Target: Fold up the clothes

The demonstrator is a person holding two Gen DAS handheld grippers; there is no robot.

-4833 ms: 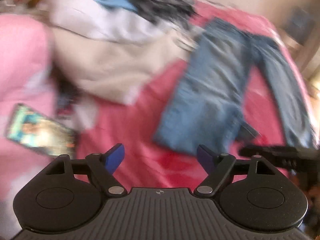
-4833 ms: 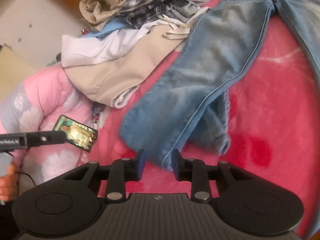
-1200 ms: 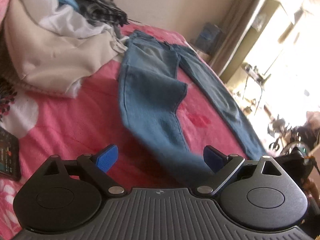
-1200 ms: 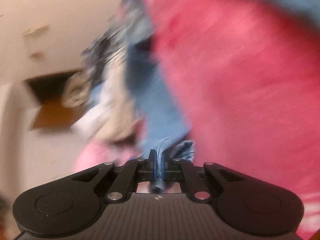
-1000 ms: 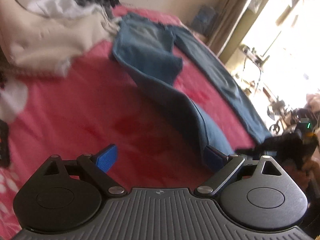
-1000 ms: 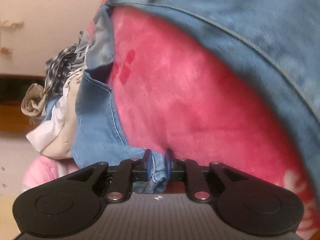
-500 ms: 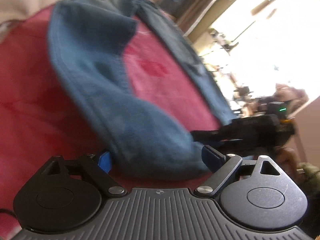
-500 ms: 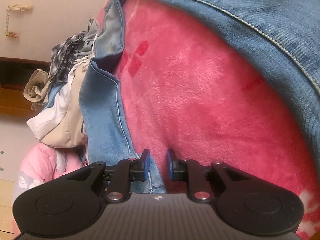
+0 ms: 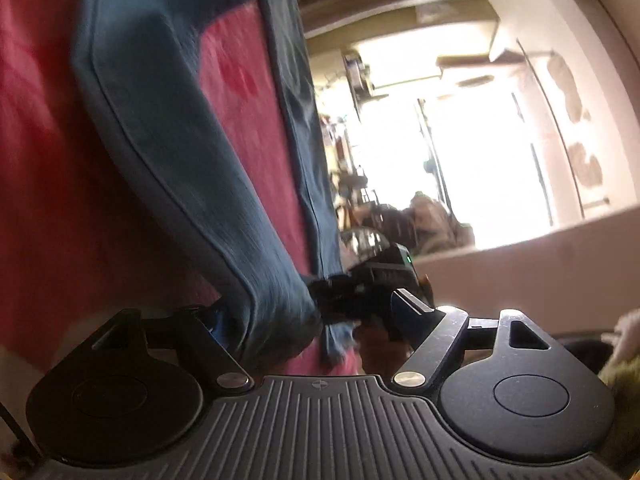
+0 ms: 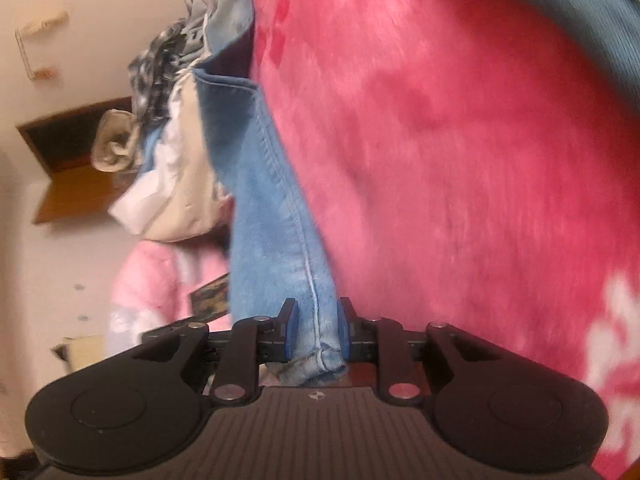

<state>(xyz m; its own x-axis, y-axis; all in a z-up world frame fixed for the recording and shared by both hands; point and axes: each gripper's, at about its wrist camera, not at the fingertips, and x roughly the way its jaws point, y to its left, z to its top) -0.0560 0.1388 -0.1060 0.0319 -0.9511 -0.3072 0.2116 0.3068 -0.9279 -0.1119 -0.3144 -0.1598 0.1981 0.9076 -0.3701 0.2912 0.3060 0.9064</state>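
Blue jeans (image 9: 180, 152) lie on a red-pink blanket (image 9: 40, 160). One leg is doubled over, and its folded end sits between the closing jaws of my left gripper (image 9: 312, 316). The cloth rests against the left pad, while the right pad stands clear of it. My right gripper (image 9: 360, 284) shows just beyond, at the jeans' edge. In the right wrist view the jeans' leg (image 10: 272, 208) runs down into my right gripper (image 10: 316, 320). Its hem fills the narrow gap and touches both pads, which are easing open. The other leg (image 10: 600, 20) crosses the top right.
A pile of other clothes (image 10: 172, 168) lies at the far end of the blanket (image 10: 460, 160). A pink quilt (image 10: 152, 280) with a small flat card-like object (image 10: 212, 296) lies beside it. A bright doorway (image 9: 480, 140) and room clutter lie past the bed's edge.
My left gripper has rolled and sunk onto the folded jeans leg, and its jaws have narrowed. The right gripper has lowered with the hem, its pads a little wider apart.
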